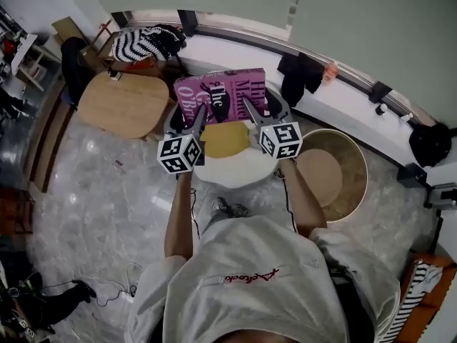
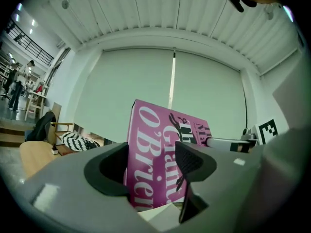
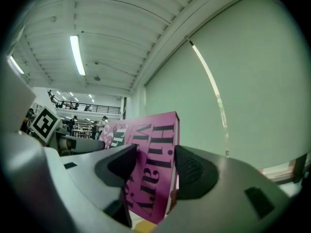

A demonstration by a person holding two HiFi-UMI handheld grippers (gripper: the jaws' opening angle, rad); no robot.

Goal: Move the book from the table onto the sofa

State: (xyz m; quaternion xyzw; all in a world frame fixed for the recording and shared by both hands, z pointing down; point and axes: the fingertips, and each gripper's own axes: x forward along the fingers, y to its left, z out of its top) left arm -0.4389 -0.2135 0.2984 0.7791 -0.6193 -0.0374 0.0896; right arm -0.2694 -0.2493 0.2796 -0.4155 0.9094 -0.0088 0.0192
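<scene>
I read "Hilary" in black and "Giant" and "O'Brie…" in white on the pink cover of the book (image 3: 151, 161). The red script across the person's grey shirt (image 1: 285, 299) was illegible.

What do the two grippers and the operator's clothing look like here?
Grey-bodied left gripper and right gripper, dark pads, each carrying a white cube with black square markers. Thin dark cables trail behind. Grey short-sleeved T-shirt, red script print.

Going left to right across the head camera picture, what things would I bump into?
Wooden table → left gripper → pink book → right gripper → round wooden tub.
</scene>
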